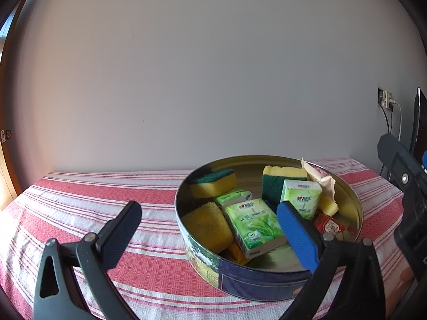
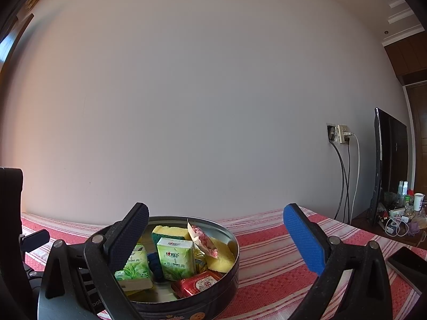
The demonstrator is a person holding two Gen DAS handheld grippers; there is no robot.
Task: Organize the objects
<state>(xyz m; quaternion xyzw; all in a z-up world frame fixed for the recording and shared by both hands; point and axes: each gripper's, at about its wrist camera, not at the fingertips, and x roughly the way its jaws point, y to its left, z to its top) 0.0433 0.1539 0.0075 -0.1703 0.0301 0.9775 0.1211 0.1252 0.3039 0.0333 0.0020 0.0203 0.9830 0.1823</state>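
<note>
Round tin (image 1: 267, 280) is seen on the striped counter (image 1: 133, 194), packed w/ sponges (image 1: 213, 184), green tissue packs (image 1: 253, 226), a red packet (image 1: 329, 225) and a paper sachet (image 2: 202, 237). Left tool (image 1: 208, 229) and right tool (image 2: 216, 229) are both held apart, nothing gripped. Judged near done: any next item should be lowered into a free gap, tin wall not nudged. Tin floor is mostly hidden; packet labels can't be read.

Home rm: striped tablecloth (image 1: 80, 200), TV (image 2: 379, 165), cluttered side table (image 2: 400, 218).
</note>
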